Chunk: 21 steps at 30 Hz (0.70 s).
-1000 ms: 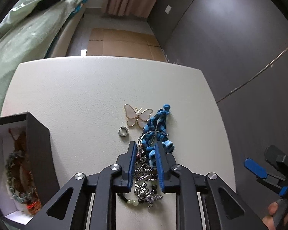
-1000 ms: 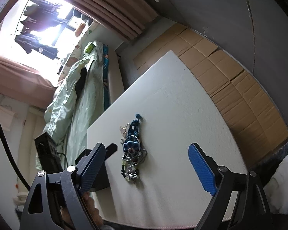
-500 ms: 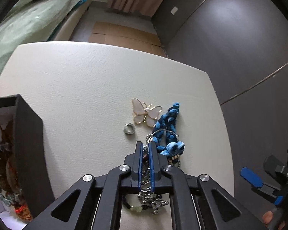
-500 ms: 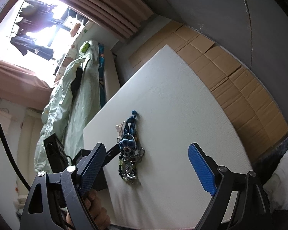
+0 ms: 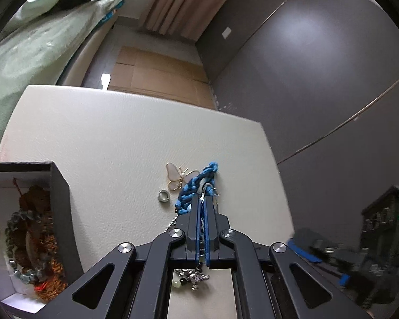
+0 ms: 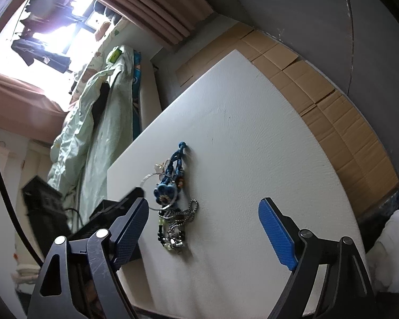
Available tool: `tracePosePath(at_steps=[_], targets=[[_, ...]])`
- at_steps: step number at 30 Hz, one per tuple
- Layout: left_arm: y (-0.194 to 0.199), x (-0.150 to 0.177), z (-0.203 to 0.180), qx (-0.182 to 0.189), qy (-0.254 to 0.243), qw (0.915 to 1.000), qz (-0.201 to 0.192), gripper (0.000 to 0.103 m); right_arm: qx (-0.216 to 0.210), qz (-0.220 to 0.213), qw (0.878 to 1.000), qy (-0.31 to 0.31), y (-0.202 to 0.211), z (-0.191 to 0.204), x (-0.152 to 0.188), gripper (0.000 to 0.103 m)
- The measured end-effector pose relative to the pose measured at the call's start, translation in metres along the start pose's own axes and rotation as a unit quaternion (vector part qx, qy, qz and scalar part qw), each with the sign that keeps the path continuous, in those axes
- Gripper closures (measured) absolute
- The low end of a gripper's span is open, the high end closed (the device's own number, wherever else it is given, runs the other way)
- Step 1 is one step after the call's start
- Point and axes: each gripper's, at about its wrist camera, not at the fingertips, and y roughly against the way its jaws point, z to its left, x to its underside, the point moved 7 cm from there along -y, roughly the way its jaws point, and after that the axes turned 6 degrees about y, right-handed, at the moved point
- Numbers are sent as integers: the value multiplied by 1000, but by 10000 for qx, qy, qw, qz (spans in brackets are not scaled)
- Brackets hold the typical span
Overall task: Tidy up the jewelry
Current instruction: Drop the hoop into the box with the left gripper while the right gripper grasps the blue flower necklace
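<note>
Left gripper (image 5: pixel 202 202): jaws drawn nearly together over the jewelry heap on the white table (image 5: pixel 93 138), with only a thin slot between the blue pads. A thin silver ring hoop (image 6: pixel 159 191) runs from the heap into that slot, and the right wrist view shows the hoop raised off the table at its near side, so the gripper is clamped on it. The blue braided cord (image 5: pixel 196 183) lies directly ahead of and touching the fingertips, running diagonally away to its knotted end. The butterfly pendant (image 5: pixel 177 176) lies flat just left of the cord, partly overlapped by it. A small silver ring (image 5: pixel 163 196) sits on the table just left of the fingertips, apart from them. Beaded charms and a ball chain (image 5: pixel 190 276) lie beneath the gripper body, behind the fingertips.

Black box (image 5: pixel 58 212): open, at the left edge of the table, well apart from the heap; it holds beaded bracelets (image 5: pixel 32 242).

Right gripper (image 6: pixel 204 226): jaws spread wide, holding nothing, hovering on the near side of the table with the heap lying ahead between its fingers, closer to the left one.
</note>
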Motion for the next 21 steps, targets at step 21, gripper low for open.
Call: tracePosePath(at_steps=[21], targets=[[78,-24,48,111,328,9975,-620,102,470,240,9938,981,-56,52,5,24]])
